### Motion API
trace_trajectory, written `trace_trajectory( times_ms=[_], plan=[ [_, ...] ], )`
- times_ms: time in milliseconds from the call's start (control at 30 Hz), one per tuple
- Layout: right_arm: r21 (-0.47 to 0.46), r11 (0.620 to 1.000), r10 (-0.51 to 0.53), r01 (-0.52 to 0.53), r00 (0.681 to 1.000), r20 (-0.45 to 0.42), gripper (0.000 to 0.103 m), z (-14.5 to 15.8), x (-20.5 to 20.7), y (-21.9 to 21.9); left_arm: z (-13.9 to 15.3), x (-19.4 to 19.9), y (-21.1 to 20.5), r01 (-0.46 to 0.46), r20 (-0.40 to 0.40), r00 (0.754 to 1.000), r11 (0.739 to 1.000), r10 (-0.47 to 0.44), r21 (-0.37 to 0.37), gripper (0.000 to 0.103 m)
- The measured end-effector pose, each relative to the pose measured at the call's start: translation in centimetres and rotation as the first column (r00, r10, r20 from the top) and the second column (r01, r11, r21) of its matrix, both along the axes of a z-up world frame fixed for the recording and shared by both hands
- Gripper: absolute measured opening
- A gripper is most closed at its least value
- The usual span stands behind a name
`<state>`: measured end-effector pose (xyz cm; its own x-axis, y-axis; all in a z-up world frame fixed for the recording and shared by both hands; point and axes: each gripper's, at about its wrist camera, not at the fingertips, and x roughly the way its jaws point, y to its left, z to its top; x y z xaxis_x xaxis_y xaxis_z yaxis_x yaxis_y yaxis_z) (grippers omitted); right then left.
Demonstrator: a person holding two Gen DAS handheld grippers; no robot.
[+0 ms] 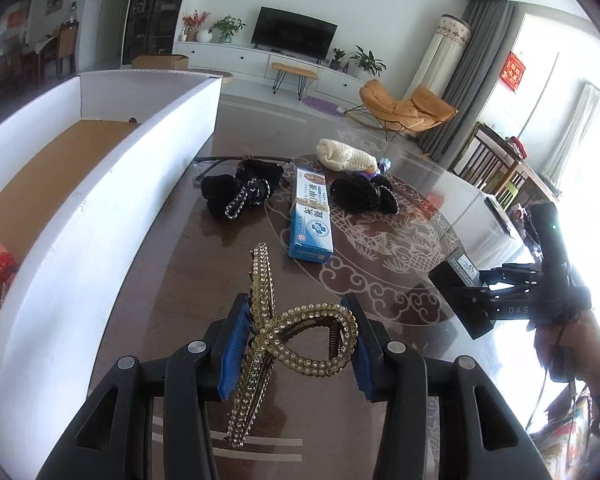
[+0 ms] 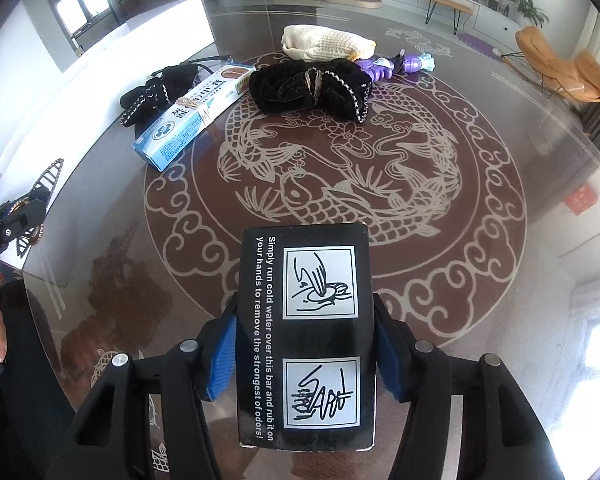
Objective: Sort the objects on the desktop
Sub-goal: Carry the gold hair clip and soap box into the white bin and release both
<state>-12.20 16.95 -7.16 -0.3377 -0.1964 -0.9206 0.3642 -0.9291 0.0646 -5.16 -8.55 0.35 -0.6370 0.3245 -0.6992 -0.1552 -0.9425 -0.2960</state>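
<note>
Rhinestone hair clip point(image 1: 292, 340) pinched across its looped body between the blue pads of the left gripper point(image 1: 296, 344), lifted clear of the glass tabletop point(image 1: 204, 264), long studded prong pointing forward and down past the pads. Probably light, rigid, springy at the hinge (coil spring visible on the right side of the loop); studs likely slick and easily shed, so a moderate squeeze across the loop seems right, not on the thin prong. Black carton point(image 2: 304, 336) clamped by its long sides in the right gripper point(image 2: 304, 344), pads flat against the cardboard, printed face up with hand-washing pictures and text about a bar for removing odors. Likely stiff enough for a side grip, though hollow card could dent under hard pressure; weight hard to judge. Seen from the left wrist view too, off to the right and above the table. Just left of the clip, white open box point(image 1: 100, 200) with brown floor, its long wall running alongside the table: probable destination. Farther out on the table: blue-and-white medicine box point(image 1: 310, 220) bound with a rubber band, two black velvet bows point(image 1: 240, 194) point(image 1: 362, 196), eyeglasses point(image 1: 220, 162) behind the left bow, cream knitted pouch point(image 1: 344, 156), small purple toy point(image 2: 396, 65).
</note>
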Motion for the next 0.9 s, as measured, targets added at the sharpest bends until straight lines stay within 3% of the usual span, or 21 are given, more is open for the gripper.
trace_trajectory(
  times_ms=[133,300,400,533,700,833,867,900],
  plan=[
    [-0.088,0.996,-0.001,-0.002,0.999,-0.037,0.059,4.4,-0.5,-1.4,4.1,0.6,-4.6,-0.063,-0.062,0.996,0.998,0.063,0.0,0.046],
    [-0.187,0.977,0.079,-0.101,0.989,-0.124,0.059,10.6,-2.3,-9.5,7.7,0.0,-12.9,-0.216,-0.105,0.972,0.975,0.21,-0.058,0.046],
    [-0.242,0.951,0.157,-0.193,0.974,-0.162,0.059,13.4,-3.1,-16.9,7.7,-0.8,-18.1,-0.311,-0.078,0.949,0.947,0.305,-0.083,0.046],
    [-0.298,0.897,0.274,-0.328,0.939,-0.208,0.059,15.2,-2.6,-27.5,5.6,-2.0,-23.7,-0.402,-0.008,0.915,0.908,0.404,-0.118,0.046],
    [-0.263,0.85,0.407,-0.456,0.886,-0.222,0.059,13.4,-0.9,-38.7,1.6,-2.8,-27.1,-0.461,0.078,0.878,0.877,0.473,-0.134,0.045],
    [-0.22,0.848,0.455,-0.481,0.876,-0.161,0.06,9.2,-0.1,-43.6,-0.8,-2.9,-27.5,-0.475,0.135,0.857,0.864,0.497,-0.164,0.047],
    [-0.212,0.851,0.461,-0.48,0.877,-0.136,0.062,8.1,0.0,-44.2,-1.1,-2.7,-27.4,-0.474,0.138,0.858,0.865,0.496,-0.163,0.051],
    [-0.211,0.851,0.469,-0.481,0.877,-0.11,0.069,7.2,0.2,-44.7,-1.0,-2.4,-27.3,-0.476,0.129,0.857,0.863,0.498,-0.171,0.061]
  ],
)
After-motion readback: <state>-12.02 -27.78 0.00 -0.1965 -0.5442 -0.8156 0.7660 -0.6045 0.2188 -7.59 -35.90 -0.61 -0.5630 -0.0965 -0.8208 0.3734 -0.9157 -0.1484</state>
